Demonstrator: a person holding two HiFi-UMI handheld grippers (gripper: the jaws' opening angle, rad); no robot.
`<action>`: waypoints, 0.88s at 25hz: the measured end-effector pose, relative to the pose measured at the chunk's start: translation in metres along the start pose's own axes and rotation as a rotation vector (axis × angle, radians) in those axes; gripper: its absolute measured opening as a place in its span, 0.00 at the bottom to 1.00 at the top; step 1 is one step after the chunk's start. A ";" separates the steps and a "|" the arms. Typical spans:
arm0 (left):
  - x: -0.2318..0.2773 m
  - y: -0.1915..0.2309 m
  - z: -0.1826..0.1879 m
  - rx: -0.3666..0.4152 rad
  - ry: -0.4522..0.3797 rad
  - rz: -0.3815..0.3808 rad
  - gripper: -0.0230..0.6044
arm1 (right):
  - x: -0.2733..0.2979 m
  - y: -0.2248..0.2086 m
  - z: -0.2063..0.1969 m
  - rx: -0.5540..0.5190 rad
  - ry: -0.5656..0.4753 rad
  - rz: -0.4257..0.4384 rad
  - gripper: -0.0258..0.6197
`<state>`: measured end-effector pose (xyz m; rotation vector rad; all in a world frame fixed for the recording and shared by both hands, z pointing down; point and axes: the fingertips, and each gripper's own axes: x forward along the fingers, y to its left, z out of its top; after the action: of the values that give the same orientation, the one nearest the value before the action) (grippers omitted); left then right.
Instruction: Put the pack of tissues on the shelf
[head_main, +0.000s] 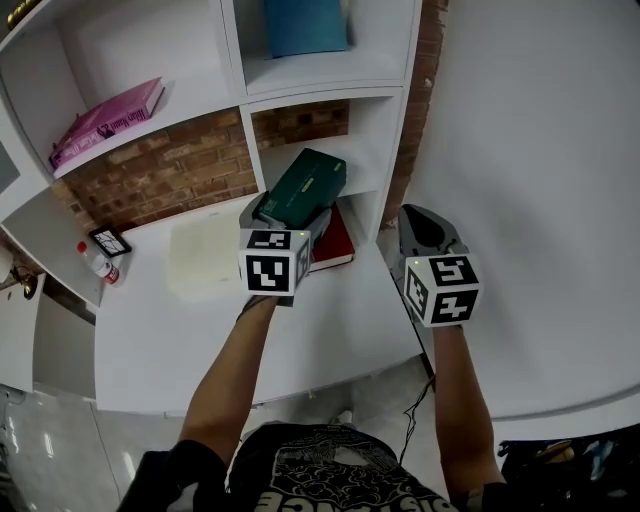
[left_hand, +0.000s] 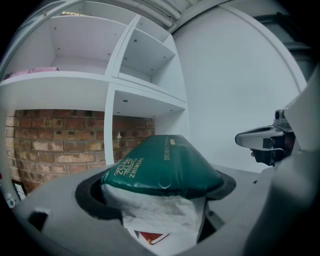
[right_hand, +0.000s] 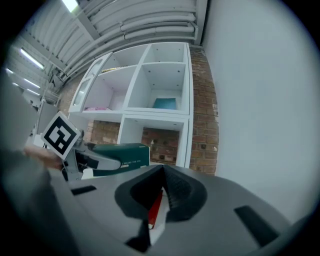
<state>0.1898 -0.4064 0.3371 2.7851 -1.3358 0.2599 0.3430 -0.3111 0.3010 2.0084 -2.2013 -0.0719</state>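
The dark green pack of tissues (head_main: 305, 185) is held off the white counter (head_main: 180, 330), with my left gripper (head_main: 290, 215) shut on its near end. It hangs tilted in front of the lower brick-backed shelf compartment (head_main: 300, 125). In the left gripper view the pack (left_hand: 160, 165) fills the space between the jaws, its white underside showing. My right gripper (head_main: 428, 228) is to the right, shut with nothing in it. In the right gripper view its pads meet (right_hand: 162, 175), and the pack (right_hand: 122, 155) shows to the left.
A red book (head_main: 335, 245) lies on the counter under the pack. The white shelf unit (head_main: 320, 95) holds a pink book (head_main: 105, 122) and a blue item (head_main: 305, 25). A pale pad (head_main: 203, 255), a small bottle (head_main: 97, 262) and a dark card (head_main: 108, 240) sit left. A white wall (head_main: 540, 150) stands right.
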 end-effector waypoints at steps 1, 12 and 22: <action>0.003 0.000 0.001 0.002 -0.001 0.010 0.79 | 0.002 -0.003 0.000 -0.002 -0.003 0.009 0.04; 0.036 0.003 0.008 0.017 0.004 0.098 0.79 | 0.040 -0.014 -0.002 -0.014 -0.030 0.130 0.04; 0.079 0.016 0.005 -0.004 0.021 0.131 0.79 | 0.072 -0.016 -0.006 -0.019 -0.040 0.207 0.04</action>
<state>0.2272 -0.4779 0.3448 2.6872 -1.5142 0.2900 0.3538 -0.3840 0.3103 1.7728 -2.4101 -0.1080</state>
